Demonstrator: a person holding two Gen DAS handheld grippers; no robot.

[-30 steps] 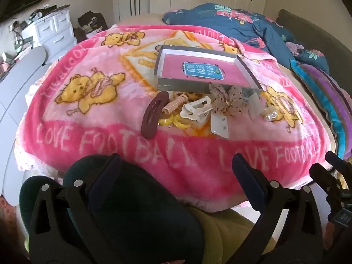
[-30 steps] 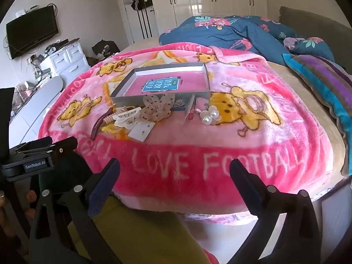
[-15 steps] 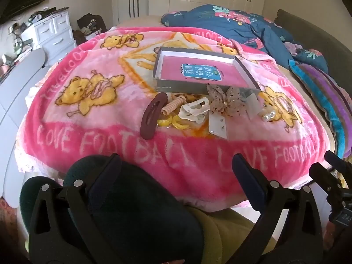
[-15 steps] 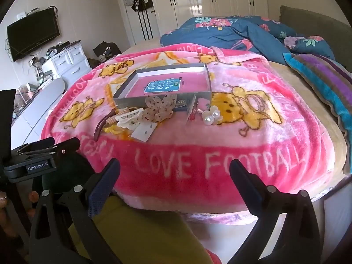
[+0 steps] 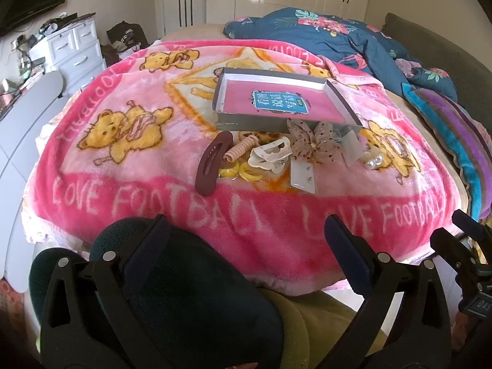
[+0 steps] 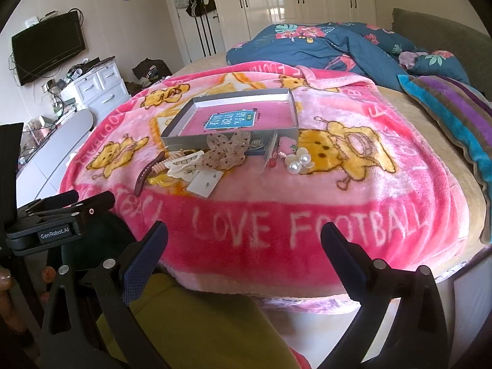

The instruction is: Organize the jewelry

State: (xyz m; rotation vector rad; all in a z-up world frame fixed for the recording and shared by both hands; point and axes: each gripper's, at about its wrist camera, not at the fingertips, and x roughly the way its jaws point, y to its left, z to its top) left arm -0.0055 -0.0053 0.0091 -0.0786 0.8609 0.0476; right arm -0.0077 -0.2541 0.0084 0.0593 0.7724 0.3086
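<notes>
A shallow grey box [image 5: 278, 120] [image 6: 227, 136] with a pink floor and a teal label lies on the pink blanket. In front of it sits a cluster of accessories: a maroon hair clip [image 5: 210, 163] [image 6: 147, 172], a coiled hair tie [image 5: 240, 150], a white claw clip [image 5: 270, 153] [image 6: 184, 166], a spotted bow [image 5: 315, 143] [image 6: 227, 150], an earring card [image 5: 303, 175] [image 6: 204, 183] and a pearl piece [image 5: 373, 161] [image 6: 296, 161]. My left gripper [image 5: 246, 235] and right gripper [image 6: 244, 240] both hang open and empty, well short of the bed edge.
The pink blanket [image 5: 147, 160] covers the bed, with a blue floral duvet [image 5: 332, 37] behind and a striped pillow [image 6: 455, 113] at right. A white dresser [image 6: 98, 89] stands at left. A person's dark and olive-clad legs [image 5: 190, 295] lie under the grippers.
Both views have drifted very slightly; the box and accessories keep their places and both grippers stay open.
</notes>
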